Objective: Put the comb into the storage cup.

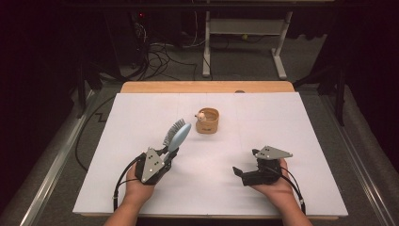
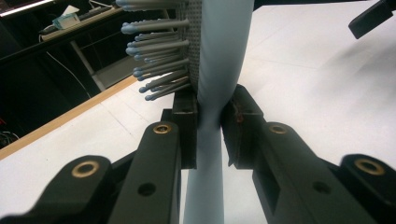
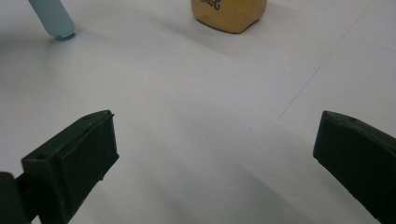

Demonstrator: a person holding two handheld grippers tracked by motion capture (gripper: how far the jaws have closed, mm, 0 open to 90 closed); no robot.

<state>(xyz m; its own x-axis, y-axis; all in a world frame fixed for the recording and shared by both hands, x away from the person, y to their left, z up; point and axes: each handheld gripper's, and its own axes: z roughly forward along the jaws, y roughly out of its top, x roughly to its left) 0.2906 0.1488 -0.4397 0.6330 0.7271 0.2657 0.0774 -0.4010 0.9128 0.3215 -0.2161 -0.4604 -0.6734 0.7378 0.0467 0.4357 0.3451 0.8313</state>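
- The left tongs [image 1: 165, 153] are clamping the brush [image 1: 177, 136] at its narrow neck, holding it tilted above the worktop [image 1: 301, 117], near the cup [image 1: 207, 120].
- That grip being thin and smooth, the brush could be pivoting or sliding out if swung.
- The right tongs [image 3: 215, 158] are gaping wide, empty, and could be bumping the cup when reaching in.

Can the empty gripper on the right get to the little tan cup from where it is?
Probably yes. The right gripper stands open with nothing between its jaws, and only bare white table lies between it and the small round tan wooden cup. The left gripper, clamped on the pale blue hairbrush, sits off to the side.
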